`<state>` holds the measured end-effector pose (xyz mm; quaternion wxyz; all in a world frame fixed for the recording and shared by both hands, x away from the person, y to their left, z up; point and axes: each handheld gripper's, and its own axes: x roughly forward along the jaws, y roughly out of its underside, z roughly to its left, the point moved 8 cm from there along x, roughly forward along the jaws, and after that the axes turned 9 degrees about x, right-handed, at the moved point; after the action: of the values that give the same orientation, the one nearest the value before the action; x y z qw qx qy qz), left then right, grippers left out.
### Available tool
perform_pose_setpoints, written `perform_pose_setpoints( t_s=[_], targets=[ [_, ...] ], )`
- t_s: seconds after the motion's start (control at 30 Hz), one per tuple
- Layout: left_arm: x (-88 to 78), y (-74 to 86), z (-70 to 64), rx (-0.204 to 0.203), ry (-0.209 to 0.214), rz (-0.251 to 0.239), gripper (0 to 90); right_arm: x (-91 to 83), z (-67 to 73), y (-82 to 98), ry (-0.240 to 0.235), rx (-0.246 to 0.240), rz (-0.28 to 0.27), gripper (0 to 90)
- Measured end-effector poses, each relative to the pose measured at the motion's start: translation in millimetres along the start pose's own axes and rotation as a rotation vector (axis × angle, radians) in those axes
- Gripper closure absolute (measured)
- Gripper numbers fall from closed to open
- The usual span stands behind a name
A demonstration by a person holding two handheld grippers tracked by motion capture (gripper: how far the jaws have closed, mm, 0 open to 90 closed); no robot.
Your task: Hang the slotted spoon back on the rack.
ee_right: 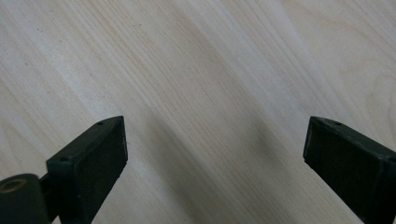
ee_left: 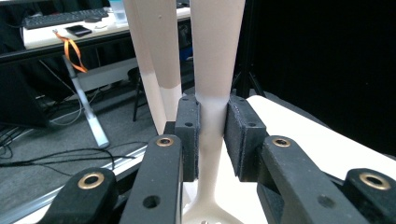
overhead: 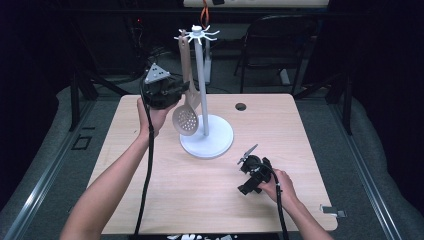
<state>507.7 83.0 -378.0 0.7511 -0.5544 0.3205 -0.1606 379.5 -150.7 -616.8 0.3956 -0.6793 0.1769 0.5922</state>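
Observation:
A beige slotted spoon (overhead: 185, 119) hangs upright beside the white utensil stand (overhead: 202, 90), head down above the stand's round base (overhead: 220, 142). My left gripper (overhead: 186, 90) is shut on the spoon's handle; in the left gripper view both pads press the handle (ee_left: 212, 116) between them, with the left gripper (ee_left: 212, 137) pointing past the stand's pale pole (ee_left: 163, 60). The handle's top reaches the stand's hooks (overhead: 197, 34); whether it rests on one I cannot tell. My right gripper (overhead: 246, 156) lies on the wooden table (overhead: 150, 175), open, with bare wood (ee_right: 210, 70) between its pads (ee_right: 93, 158).
A round cable hole (overhead: 240, 106) sits in the table behind the stand. A small metal piece (overhead: 332, 210) lies at the front right corner. A dark chair (overhead: 275, 40) stands beyond the far edge. The left gripper's cable (overhead: 148, 165) trails across the table's left half.

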Motion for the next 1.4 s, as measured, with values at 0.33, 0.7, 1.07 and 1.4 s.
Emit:
perform_pose_setpoints(
  t_s=[0.33, 0.7, 1.07, 1.4],
  targets=[
    [7.7, -0.4, -0.6, 0.005, 0.009, 0.019, 76.1, 0.0, -0.5, 0.2, 0.002, -0.005, 0.003, 5.9],
    [11.8, 3.6, -0.3, -0.004, -0.002, 0.013, 75.7, 0.0, -0.1, 0.4, -0.004, 0.0, 0.003, 6.0],
    [-7.2, 1.3, -2.0, 0.012, 0.006, 0.009, 57.2, -0.5, 0.2, 0.2, -0.001, 0.002, -0.001, 6.0],
    [-32.8, 17.7, -4.3, 0.015, 0.036, 0.07, 27.8, -0.6, 0.4, -0.1, 0.0, -0.002, 0.0, 5.9]
  ],
)
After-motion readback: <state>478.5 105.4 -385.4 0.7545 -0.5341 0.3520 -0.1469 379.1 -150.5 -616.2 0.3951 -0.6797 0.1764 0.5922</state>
